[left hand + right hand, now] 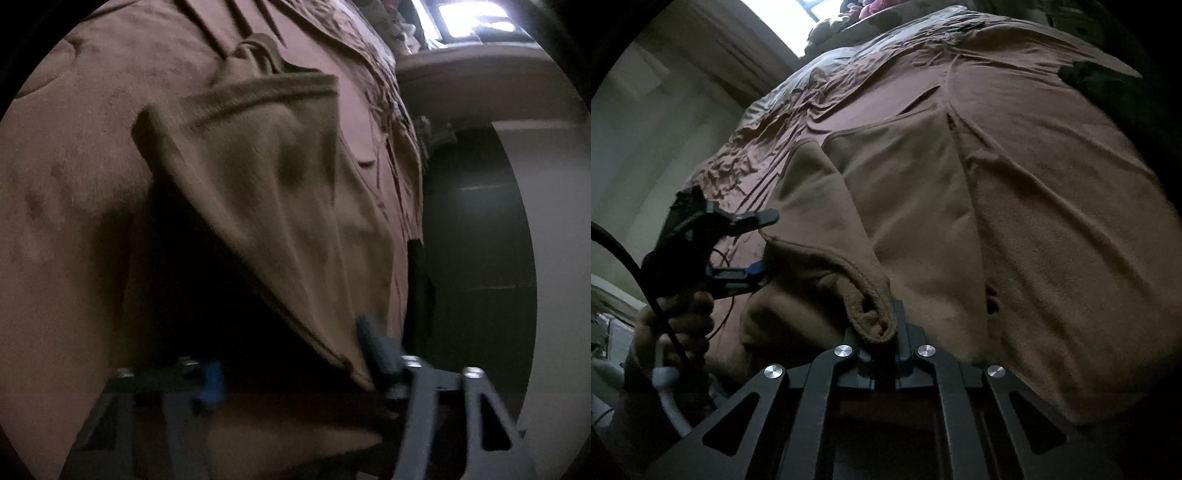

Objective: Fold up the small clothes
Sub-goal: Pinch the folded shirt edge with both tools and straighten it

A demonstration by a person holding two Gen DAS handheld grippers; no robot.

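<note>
Right tool (886, 332): jaws closed on a bunched hem of the olive-brown garment (908, 206), directly at its tips. Left tool (762, 243), beside it: jaws partway apart around the garment's other edge, not visibly pinching it. Beyond both, the garment lies partly lifted on the brown-covered bed (1071, 192); folding appears barely begun, no finished fold visible.

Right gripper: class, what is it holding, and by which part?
The right gripper is shut on the brown garment, pinching a bunched, rolled edge nearest the camera.
</note>
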